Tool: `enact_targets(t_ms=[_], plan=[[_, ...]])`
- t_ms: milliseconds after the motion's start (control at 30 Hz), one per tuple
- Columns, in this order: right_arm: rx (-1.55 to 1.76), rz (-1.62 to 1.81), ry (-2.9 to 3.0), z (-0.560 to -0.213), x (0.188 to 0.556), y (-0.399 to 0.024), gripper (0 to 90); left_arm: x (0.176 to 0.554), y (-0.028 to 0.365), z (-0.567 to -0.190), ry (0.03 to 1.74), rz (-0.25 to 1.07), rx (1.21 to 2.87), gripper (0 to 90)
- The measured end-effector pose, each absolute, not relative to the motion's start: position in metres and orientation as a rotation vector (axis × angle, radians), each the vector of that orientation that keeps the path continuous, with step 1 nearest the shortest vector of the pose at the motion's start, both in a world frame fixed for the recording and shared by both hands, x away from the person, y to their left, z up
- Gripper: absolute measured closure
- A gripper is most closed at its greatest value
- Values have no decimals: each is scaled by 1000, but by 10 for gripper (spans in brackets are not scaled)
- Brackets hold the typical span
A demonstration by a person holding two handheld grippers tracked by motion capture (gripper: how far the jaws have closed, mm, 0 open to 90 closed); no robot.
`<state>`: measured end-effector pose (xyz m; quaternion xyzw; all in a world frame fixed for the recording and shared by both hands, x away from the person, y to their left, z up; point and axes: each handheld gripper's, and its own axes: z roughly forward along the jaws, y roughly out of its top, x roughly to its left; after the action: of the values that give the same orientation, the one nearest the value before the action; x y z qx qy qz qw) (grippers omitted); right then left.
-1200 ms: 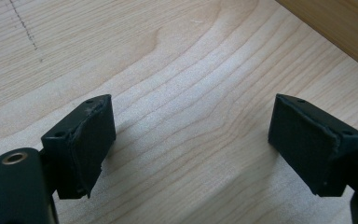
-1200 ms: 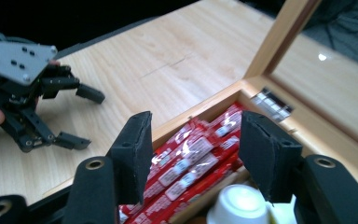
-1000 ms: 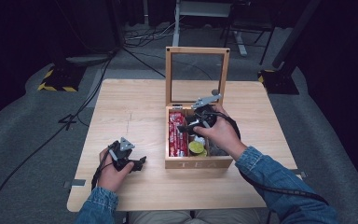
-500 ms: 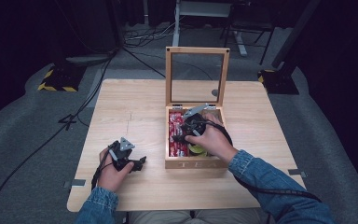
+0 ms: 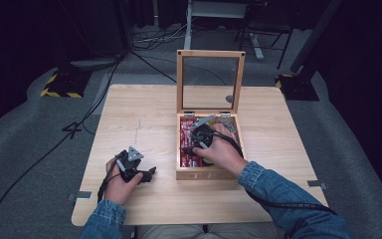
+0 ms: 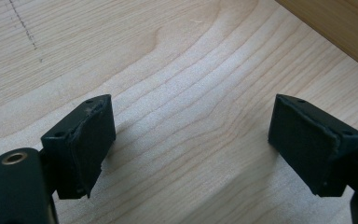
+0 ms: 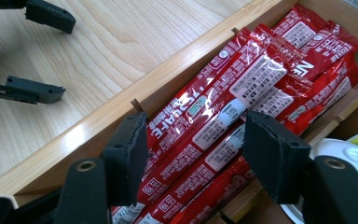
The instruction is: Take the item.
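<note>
My L gripper (image 5: 146, 174) rests low on the counter (image 5: 144, 119) near the front edge, well left of the wooden box (image 5: 209, 172); its fingers (image 6: 81, 144) are spread wide w/ nothing between them, just bare wood grain below, box side showing at top right of the left gripper view. My R gripper (image 7: 193, 154) is down inside the box, over the left compartment, which is packed w/ red stick packets (image 7: 242, 93) lying lengthwise in a stack. R fingers (image 7: 130, 154) are parted and straddle the packets, one pad near the box's left wall, other near the divider; can't tell if pads touch the packets, nothing clamped. Beyond the divider a white round lid w/ a bit of green (image 7: 349, 149) sits in the next compartment. Box lid (image 5: 210, 82) stands upright, glass pane in wood frame, hinged at the back. High view: my R hand (image 5: 221, 149) covers most of the box's middle. L gripper's fingers also show top left in right gripper view, apart from the box.
</note>
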<state>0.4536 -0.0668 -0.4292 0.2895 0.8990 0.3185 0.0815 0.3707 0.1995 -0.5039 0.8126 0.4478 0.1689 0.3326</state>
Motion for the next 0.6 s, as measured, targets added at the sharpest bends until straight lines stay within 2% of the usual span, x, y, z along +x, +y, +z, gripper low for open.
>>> enact_targets(t_ms=[200,400,600], plan=[[868,930,2695,-432,450,-63,451,371,199,-504,1170,441,2122,151],[895,896,2705,-429,449,-64,684,371,199,-504,1170,441,2123,151],[963,959,2730,-425,447,-64,796,371,199,-504,1169,441,2123,150]])
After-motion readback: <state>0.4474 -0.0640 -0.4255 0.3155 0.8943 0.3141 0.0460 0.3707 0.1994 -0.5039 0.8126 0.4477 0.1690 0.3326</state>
